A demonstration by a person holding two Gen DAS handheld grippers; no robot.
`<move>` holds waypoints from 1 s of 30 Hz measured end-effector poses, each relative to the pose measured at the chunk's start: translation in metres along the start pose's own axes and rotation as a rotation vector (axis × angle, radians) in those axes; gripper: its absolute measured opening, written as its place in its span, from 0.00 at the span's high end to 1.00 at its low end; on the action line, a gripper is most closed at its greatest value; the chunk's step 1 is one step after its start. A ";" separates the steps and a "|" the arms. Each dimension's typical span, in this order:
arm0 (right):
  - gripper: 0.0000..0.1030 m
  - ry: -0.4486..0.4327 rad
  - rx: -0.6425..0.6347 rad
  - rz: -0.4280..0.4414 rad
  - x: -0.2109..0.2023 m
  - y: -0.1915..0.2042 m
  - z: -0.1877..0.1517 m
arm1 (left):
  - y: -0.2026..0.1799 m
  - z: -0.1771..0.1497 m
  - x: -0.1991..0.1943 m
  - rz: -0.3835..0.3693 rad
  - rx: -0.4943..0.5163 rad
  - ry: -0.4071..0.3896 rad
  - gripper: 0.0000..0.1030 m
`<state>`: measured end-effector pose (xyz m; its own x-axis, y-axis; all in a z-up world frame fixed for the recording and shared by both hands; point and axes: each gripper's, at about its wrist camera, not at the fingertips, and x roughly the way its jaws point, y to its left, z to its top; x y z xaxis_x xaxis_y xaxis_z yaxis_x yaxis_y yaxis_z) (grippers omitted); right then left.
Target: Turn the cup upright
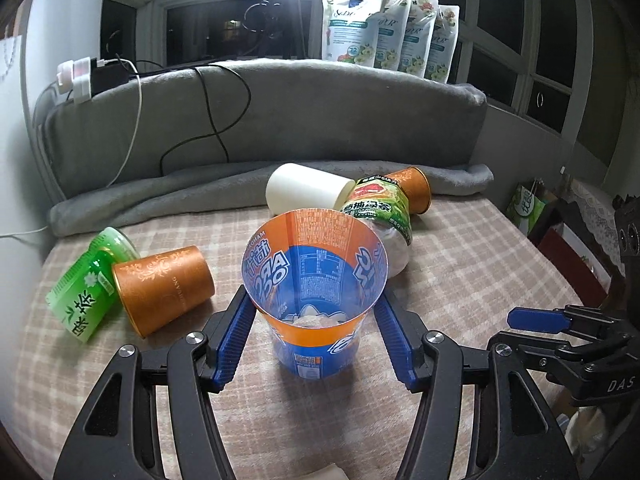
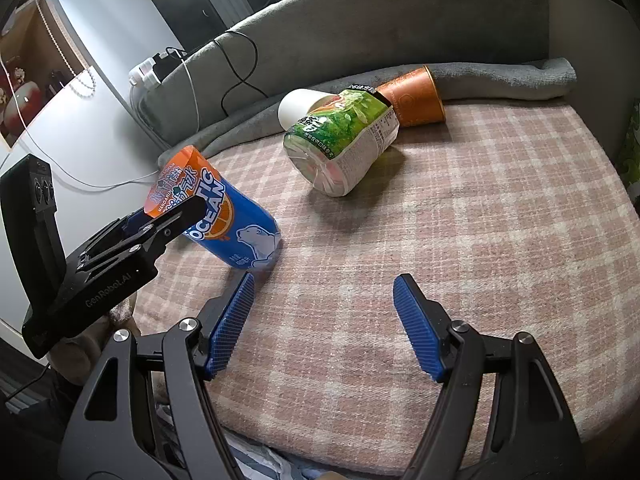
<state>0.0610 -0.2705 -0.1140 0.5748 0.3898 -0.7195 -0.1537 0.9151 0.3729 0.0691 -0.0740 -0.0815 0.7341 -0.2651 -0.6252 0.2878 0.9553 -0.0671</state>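
Nearby, L gripper (image 1: pixel 314 320) pads touched the blue-orange cup (image 1: pixel 316 280), tilted on the plaid cloth (image 2: pixel 480 240); firm grip unclear. R gripper (image 2: pixel 324 320) wide open, empty. Green-label bottle (image 2: pixel 344 140), white cup (image 2: pixel 296 108), orange cup (image 2: pixel 416 96) lay behind.

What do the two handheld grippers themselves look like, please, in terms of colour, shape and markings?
Both are matte black linkage frames with silver pivot screws and blue ribbed pads. The left gripper is seen from outside in the right wrist view, where its body reads "GenRobot.AI". The right gripper looks identical; in the left wrist view its side shows "DAS". No sleeves are visible.
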 end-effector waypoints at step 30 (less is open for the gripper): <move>0.27 -0.067 -0.059 -0.039 -0.009 0.011 0.004 | 0.013 -0.008 -0.014 -0.068 -0.055 0.030 0.40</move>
<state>0.0573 -0.2640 -0.1014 0.6331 0.3475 -0.6917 -0.1761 0.9348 0.3084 0.0579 -0.0572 -0.0799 0.6950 -0.3259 -0.6409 0.3014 0.9413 -0.1519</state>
